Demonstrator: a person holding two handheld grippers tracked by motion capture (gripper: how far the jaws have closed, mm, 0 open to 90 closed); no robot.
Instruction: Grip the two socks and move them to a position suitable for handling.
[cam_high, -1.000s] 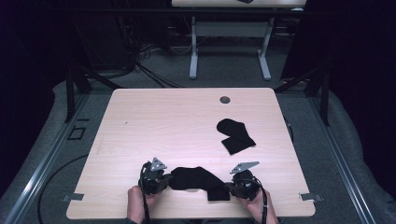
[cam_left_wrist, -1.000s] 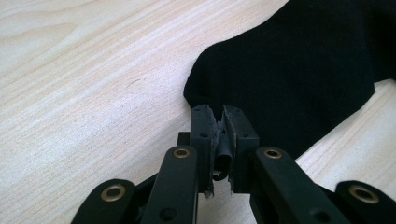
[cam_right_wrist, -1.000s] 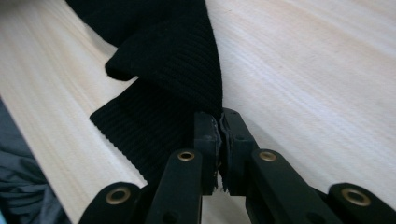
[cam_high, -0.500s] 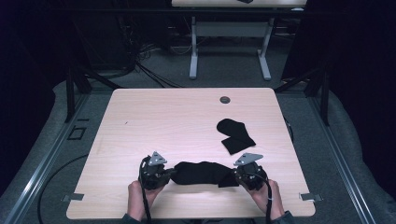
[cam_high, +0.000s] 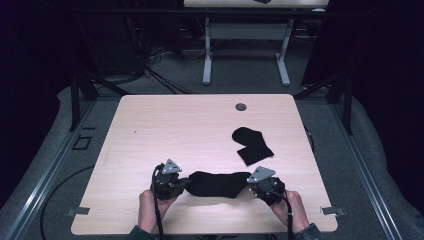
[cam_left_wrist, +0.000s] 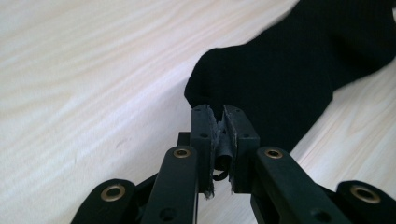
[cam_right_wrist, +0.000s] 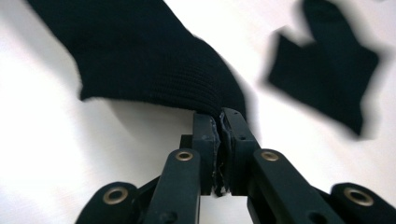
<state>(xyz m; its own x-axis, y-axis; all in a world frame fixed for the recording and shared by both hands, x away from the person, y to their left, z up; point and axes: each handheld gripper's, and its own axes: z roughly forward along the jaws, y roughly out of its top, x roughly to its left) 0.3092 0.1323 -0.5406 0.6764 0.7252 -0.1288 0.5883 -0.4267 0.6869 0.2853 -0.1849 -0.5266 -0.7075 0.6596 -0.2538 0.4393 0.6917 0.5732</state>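
High view: a soft black sock (cam_high: 220, 183) lies stretched flat near the front edge of the pale wooden table (cam_high: 175, 125). The left gripper (cam_high: 184, 182) pinches one end, the right gripper (cam_high: 250, 186) pinches the ribbed end. A folded sock (cam_high: 252, 145) lies nearby.

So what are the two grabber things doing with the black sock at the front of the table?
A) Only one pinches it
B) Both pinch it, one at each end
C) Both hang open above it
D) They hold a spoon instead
B: the left gripper is clamped on one end of the black sock and the right gripper on the other end, so the sock stretches between them above the table.
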